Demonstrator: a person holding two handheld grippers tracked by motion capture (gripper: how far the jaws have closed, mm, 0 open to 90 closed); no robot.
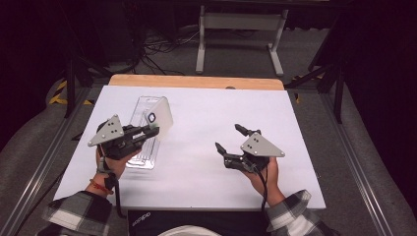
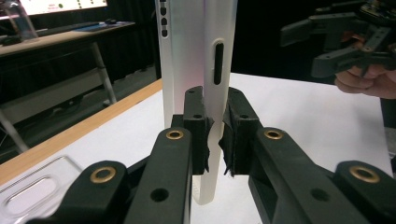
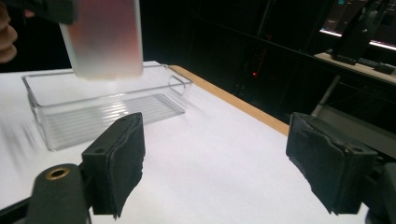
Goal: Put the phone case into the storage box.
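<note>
The left gripper (image 1: pixel 147 131) is holding a white, frosted phone case (image 1: pixel 160 116), a thin shell with rounded corners and a dark camera cut-out showing near its lower left corner in the high view. In the left gripper view the case (image 2: pixel 187 56) is presenting its edge, with a long dark slot and a row of small button openings running along its side walls, and the fingers (image 2: pixel 196 126) are clamped tight on one side wall near the case's lower end. The case is being carried in the air above the far end of a clear plastic tray (image 1: pixel 145 132), not touching it. In the left gripper view its long axis is running straight up from the fingers and off the top of the frame, while the high view is showing it lifted over the tray with its broad face turned toward the camera. In the right gripper view the case (image 3: pixel 105 39) is hanging as a pale translucent slab over the tray (image 3: pixel 107 109), its lower rounded edge clear of the tray's rim. The tray is lying flat on the white table (image 1: pixel 206 147) with its ribbed floor showing and its long axis running away from the person. The right gripper (image 1: pixel 230 139) is hovering well apart from the case, over the right half of the table, with its fingers (image 3: pixel 116 163) standing wide apart and nothing between them.
</note>
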